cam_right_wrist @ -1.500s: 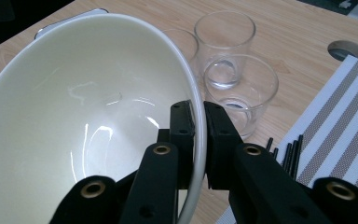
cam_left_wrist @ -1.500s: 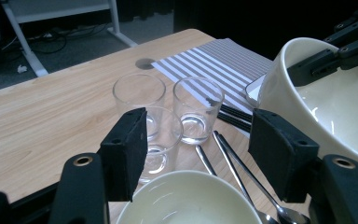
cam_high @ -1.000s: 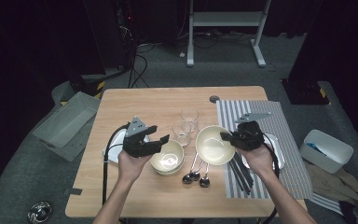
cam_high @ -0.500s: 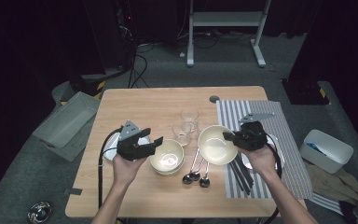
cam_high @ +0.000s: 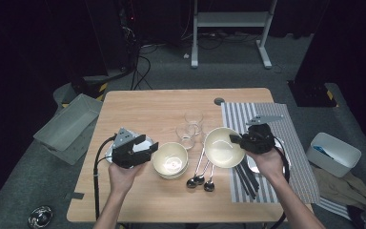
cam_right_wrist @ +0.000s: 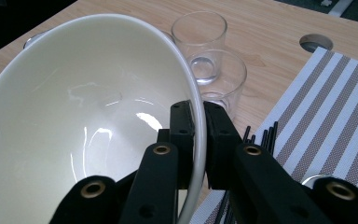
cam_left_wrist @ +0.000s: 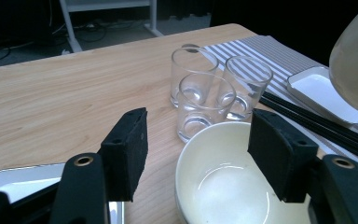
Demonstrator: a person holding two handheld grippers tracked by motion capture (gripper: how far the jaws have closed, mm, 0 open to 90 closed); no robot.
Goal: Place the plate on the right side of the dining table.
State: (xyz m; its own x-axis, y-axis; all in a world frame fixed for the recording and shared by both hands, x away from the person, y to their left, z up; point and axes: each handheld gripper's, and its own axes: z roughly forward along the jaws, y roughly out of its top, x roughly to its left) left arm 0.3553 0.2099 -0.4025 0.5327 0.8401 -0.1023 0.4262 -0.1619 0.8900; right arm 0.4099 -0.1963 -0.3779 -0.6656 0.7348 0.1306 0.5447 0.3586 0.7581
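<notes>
On the table (cam_high: 138, 105): three glasses (cam_left_wrist: 205, 105), three spoons (cam_high: 199, 180), stacked bowls (cam_high: 170, 161). Right gripper (cam_right_wrist: 196, 140) clamps one lifted bowl (cam_right_wrist: 84, 126); left gripper (cam_left_wrist: 200, 154) open over stack.

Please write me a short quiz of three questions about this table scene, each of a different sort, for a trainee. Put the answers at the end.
1. True or false: the right hand-held gripper is shut on the rim of a cream bowl.
2. How many clear glasses stand on the table? A) one B) three C) five
3. Fill in: the left hand-held gripper has its jaws open just above the stacked bowls, next to a white ______.

Key
1. True; the rim sits between the pads, and the bowl is tilted, off the table.
2. B
3. tray
</notes>
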